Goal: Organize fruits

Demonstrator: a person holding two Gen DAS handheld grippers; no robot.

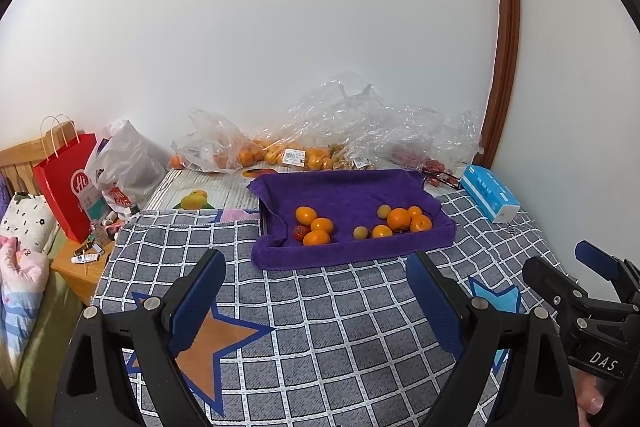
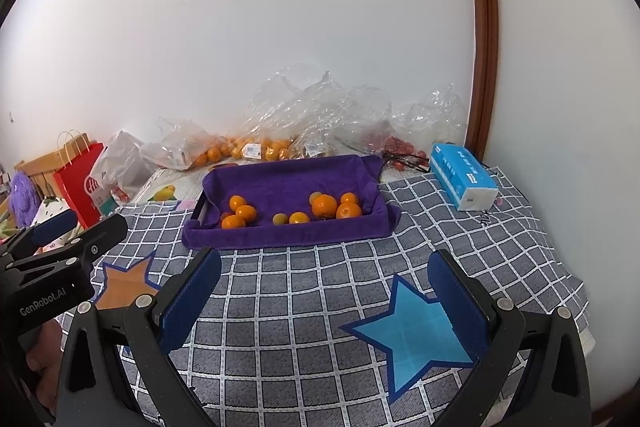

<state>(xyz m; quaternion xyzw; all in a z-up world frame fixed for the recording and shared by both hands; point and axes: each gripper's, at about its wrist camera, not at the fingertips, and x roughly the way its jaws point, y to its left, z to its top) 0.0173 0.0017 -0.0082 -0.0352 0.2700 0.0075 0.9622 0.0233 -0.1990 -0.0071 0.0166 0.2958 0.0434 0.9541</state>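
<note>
Right now both sets of tongs hang wide open over the checked cloth [image 1: 320, 327], holding nothing: the left tongs [image 1: 316, 307] and the right tongs [image 2: 324, 303] are both well short of the tray. The fruit lies in two places. A tray lined with a purple towel [image 1: 344, 195] holds oranges [image 1: 399, 219] in two loose clusters, left and right, with two small greenish fruits [image 1: 360, 232] and a small red fruit [image 1: 299, 231] among them. Behind it, against the wall, clear plastic bags [image 1: 296, 147] hold many more oranges and some red fruit.

Whether the tray is part-filled or already sorted, these views cannot settle; the scene suits either.

For any pick, I would judge it best to come down over a single fruit with the pads either side of its widest part, choosing one at the edge of a cluster so neighbours are not nudged. Round fruit rolls on soft towel, so close gently and squarely. The small greenish ones need a centred grip or they will squirt out. Fruit in the bags looks harder: the film could snag the pads.
</note>
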